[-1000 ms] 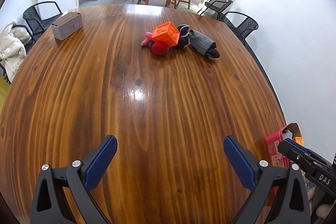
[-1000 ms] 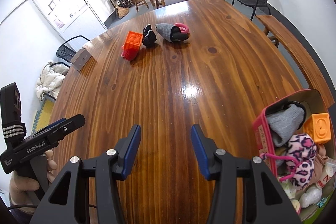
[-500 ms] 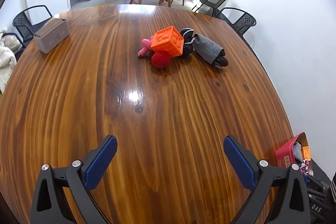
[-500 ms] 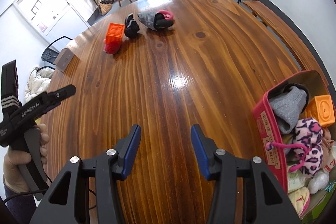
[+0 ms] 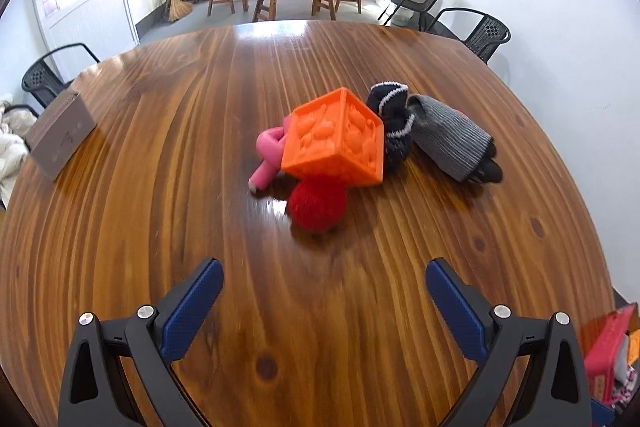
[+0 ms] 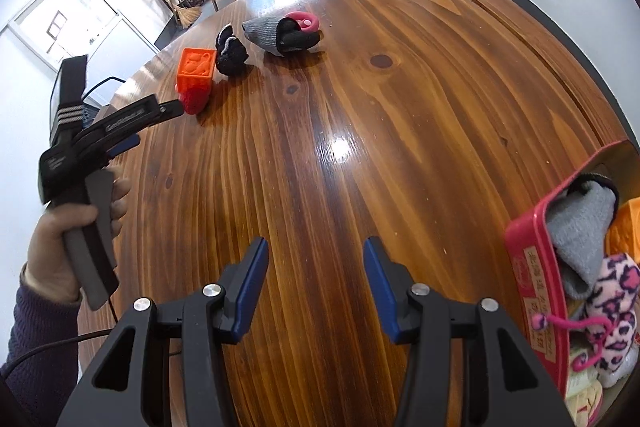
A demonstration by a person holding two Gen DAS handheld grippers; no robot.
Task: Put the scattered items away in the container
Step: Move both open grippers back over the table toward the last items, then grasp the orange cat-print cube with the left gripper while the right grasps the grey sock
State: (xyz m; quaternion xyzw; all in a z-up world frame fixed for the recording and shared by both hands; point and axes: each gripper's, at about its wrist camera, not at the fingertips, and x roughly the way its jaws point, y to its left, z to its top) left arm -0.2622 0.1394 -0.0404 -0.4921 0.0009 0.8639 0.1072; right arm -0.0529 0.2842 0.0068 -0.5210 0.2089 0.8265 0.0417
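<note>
Still risky: both claws apart and empty, left claw [image 5: 322,301] nearing orange cube [image 5: 334,137] propped on red pompom [image 5: 317,205]; could topple, roll.

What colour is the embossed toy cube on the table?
Orange cube; clearest in the left wrist view.

On the wooden table [image 5: 160,227], a cube [image 5: 334,137] sits mid-frame atop a ball [image 5: 316,205], a sock [image 5: 450,141] just right of it. A box [image 5: 60,141] lies at left; the container [image 6: 536,267] stands lower right in the right wrist view.
</note>
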